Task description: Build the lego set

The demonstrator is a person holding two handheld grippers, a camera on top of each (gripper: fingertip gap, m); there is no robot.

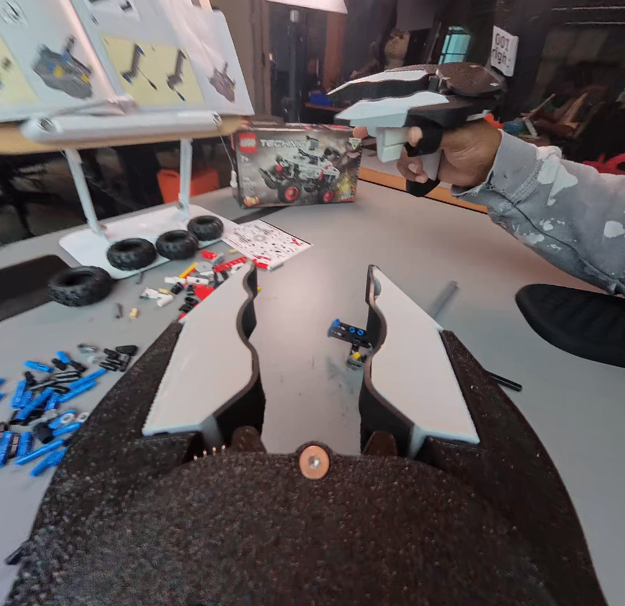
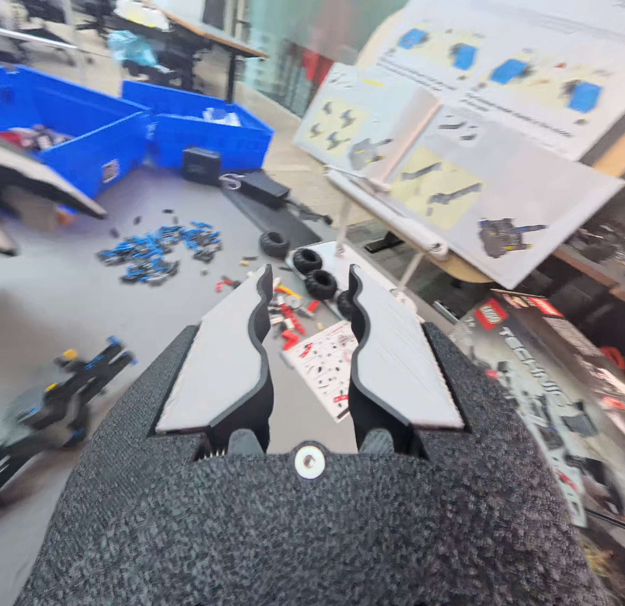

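Note:
My left gripper (image 1: 311, 271) is open and empty, low over the grey table (image 1: 422, 251). A small black subassembly with blue pins (image 1: 350, 336) lies on the table, partly hidden behind its right finger. My right gripper (image 2: 309, 271) is open and empty; in the left wrist view it (image 1: 334, 104) is held in a hand high above the table. A larger black partly built assembly (image 2: 67, 386) lies at the left of the right wrist view. Blue and black pieces (image 1: 44, 403) (image 2: 159, 251) and red and white pieces (image 1: 203, 282) (image 2: 287, 312) lie in loose piles.
Several black tyres (image 1: 132, 253) (image 2: 321, 283) sit by the white stand base. The instruction booklet (image 1: 118, 48) (image 2: 473, 150) rests on the stand. A sticker sheet (image 1: 267, 243), the set's box (image 1: 297, 165), a grey axle (image 1: 444, 298) and blue bins (image 2: 169, 126) are around. One gripper's finger ends stand about 20 cm off the other's. The grey axle (image 1: 444, 298) is about 25 cm from both grippers' fingertips.

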